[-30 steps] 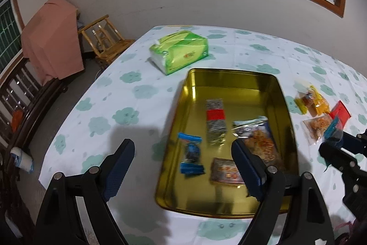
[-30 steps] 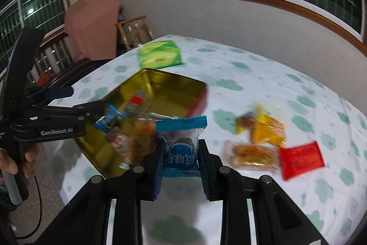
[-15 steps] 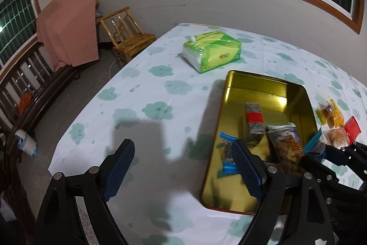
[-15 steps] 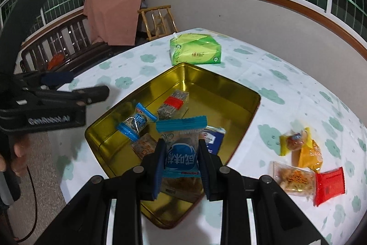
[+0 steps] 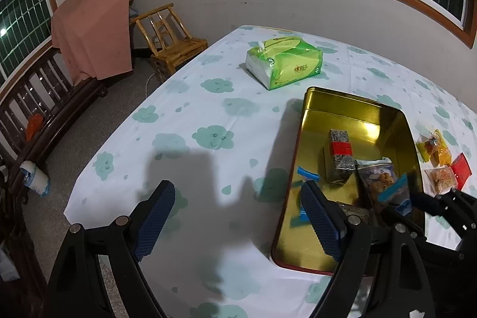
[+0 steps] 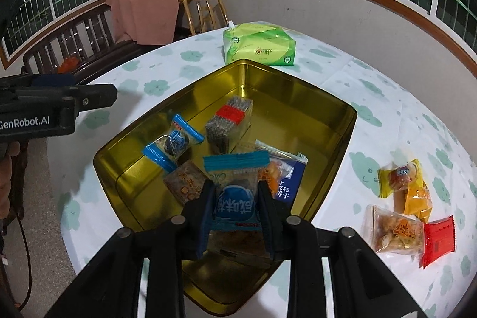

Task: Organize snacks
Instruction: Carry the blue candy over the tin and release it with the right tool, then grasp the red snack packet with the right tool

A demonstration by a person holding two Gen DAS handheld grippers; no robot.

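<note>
A gold tin sits on the cloud-print tablecloth and holds several snack packets, among them a blue-ended one and a grey bar with a red band. My right gripper is shut on a blue snack packet and holds it above the tin's near end. It also shows in the left wrist view. My left gripper is open and empty over the cloth left of the tin. Several loose snacks lie right of the tin.
A green tissue pack lies beyond the tin, also in the left wrist view. A wooden chair and a bench draped with pink cloth stand past the table's far left edge.
My right gripper carried the blue packet from the cloth to above the tin. My left gripper drew back left, away from the tin.
</note>
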